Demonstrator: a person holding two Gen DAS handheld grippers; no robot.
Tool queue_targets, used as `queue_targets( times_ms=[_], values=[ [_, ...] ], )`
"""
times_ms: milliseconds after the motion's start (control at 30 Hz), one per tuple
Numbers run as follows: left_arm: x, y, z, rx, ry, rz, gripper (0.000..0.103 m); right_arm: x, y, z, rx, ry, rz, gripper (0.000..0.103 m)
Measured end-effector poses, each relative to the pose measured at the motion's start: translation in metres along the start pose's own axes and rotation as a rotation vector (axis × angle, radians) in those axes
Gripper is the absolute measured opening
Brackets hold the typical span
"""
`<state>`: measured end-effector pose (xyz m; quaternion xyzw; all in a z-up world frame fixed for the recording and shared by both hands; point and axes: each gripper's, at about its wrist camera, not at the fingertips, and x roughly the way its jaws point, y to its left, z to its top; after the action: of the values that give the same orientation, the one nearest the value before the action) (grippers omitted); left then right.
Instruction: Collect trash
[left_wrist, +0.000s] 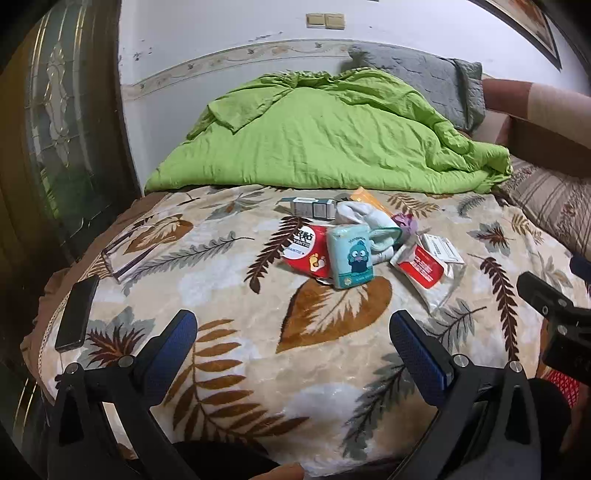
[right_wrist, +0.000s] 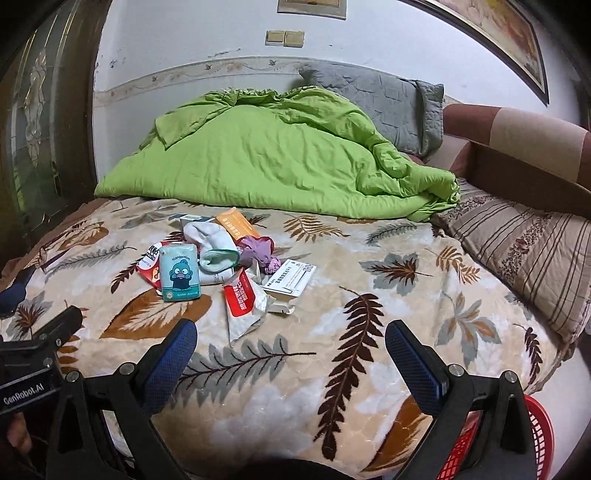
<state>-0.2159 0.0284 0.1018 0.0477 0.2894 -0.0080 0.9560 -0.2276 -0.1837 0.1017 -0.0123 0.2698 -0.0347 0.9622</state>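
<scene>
A pile of trash lies on the leaf-patterned blanket (left_wrist: 258, 350). It holds a teal tissue pack with a cartoon face (left_wrist: 350, 256) (right_wrist: 180, 273), a red and white wrapper (left_wrist: 424, 271) (right_wrist: 242, 299), a red packet (left_wrist: 306, 249), white socks (right_wrist: 212, 240), a crumpled purple scrap (right_wrist: 260, 251), a white box (right_wrist: 291, 280), an orange packet (right_wrist: 236, 223) and a grey carton (left_wrist: 312, 207). My left gripper (left_wrist: 291, 343) is open and empty, short of the pile. My right gripper (right_wrist: 290, 350) is open and empty, to the right of it.
A black phone (left_wrist: 75, 314) lies at the blanket's left edge. A green duvet (left_wrist: 325, 136) and grey pillow (right_wrist: 380, 99) lie behind the pile. A striped pillow (right_wrist: 528, 251) is at right. A red basket (right_wrist: 535, 439) stands below the bed's right corner. A dark door (left_wrist: 55, 129) is at left.
</scene>
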Motion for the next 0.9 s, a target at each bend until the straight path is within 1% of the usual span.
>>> queue_targets(
  times_ms=[900],
  values=[
    [0.0014, -0.0025, -0.0011, 0.003, -0.002, -0.005, 0.103, 0.0062, -0.0013, -0.0025, 0.005, 0.029, 0.003, 0.103]
  ],
)
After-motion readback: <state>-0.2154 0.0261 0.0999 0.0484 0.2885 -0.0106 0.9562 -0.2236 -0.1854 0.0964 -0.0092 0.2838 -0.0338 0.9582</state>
